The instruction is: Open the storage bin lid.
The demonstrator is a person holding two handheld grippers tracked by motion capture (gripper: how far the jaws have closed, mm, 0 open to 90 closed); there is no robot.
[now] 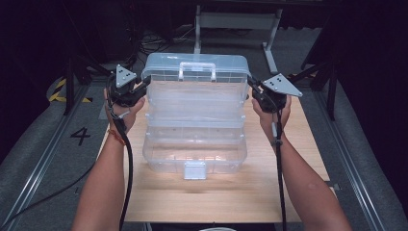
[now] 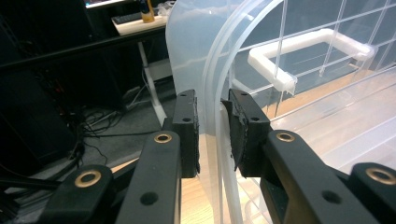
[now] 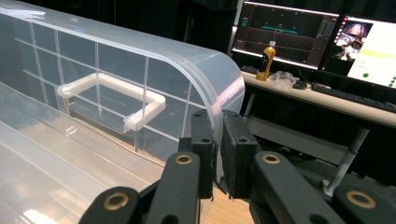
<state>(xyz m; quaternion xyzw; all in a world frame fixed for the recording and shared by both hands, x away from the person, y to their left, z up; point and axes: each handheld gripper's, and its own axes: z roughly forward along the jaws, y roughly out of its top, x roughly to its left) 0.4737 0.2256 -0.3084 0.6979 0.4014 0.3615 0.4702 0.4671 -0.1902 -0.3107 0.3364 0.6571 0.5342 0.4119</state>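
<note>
Clear plastic box (image 1: 195, 144) sits mid-counter (image 1: 298, 192), its lid (image 1: 196, 70) swung up at the far side, white handle (image 1: 197, 70) on top. Tiered trays inside are fanned out toward the near edge, latch (image 1: 194, 170) hanging at the front.

Left hand-held gripper (image 1: 144, 85) straddles the lid's left edge; in the left gripper view (image 2: 211, 135) the pads sit either side of the rim with a thin gap on the left, so contact looks loose. Right hand-held gripper (image 1: 253, 87) is clamped on the lid's right edge; the right gripper view (image 3: 217, 154) shows its pads pressed against the rim.

Judgement: both lid corners are taken, box stands wide open; whether the lid is being raised or lowered I cannot tell.

Hard to read: tray contents, washed out by glare. Hinges lie behind the lid. Room beyond is dark, apart from lit monitors (image 3: 285, 39) and a bottle (image 3: 266, 60) on a far desk.
</note>
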